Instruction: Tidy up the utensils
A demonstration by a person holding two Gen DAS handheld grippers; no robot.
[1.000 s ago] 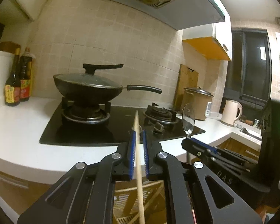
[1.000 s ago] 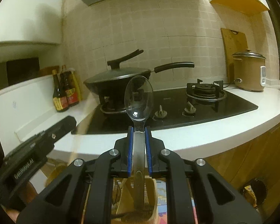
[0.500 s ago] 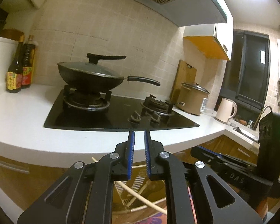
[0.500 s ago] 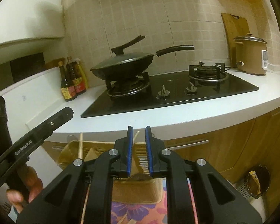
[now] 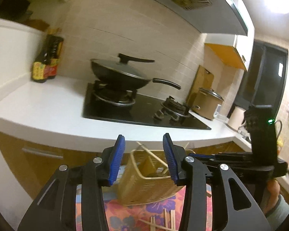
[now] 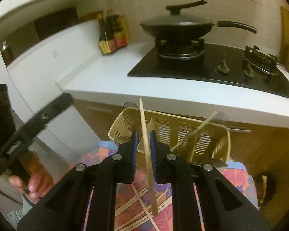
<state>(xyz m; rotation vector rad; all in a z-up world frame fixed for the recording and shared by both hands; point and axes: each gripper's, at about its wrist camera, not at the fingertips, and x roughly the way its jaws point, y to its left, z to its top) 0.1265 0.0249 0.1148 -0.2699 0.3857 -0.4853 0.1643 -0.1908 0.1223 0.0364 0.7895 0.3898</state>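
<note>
Left wrist view: the left hand-held gripper (image 5: 143, 157) is opening, empty; beyond it a cream basket (image 5: 144, 188) holds two chopsticks.

Right wrist view: the right hand-held gripper (image 6: 143, 152) stands narrow around one chopstick (image 6: 147, 154) near the two-compartment basket (image 6: 217, 140); loose chopsticks (image 6: 136, 202) lie nearer on the floral surface (image 6: 163, 217).

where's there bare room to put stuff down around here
Free: the white counter between the sauce bottles and the black hob, and its front strip before the hob. Crowded: the floral cloth strewn with chopsticks, and the utensil basket behind it.
</note>
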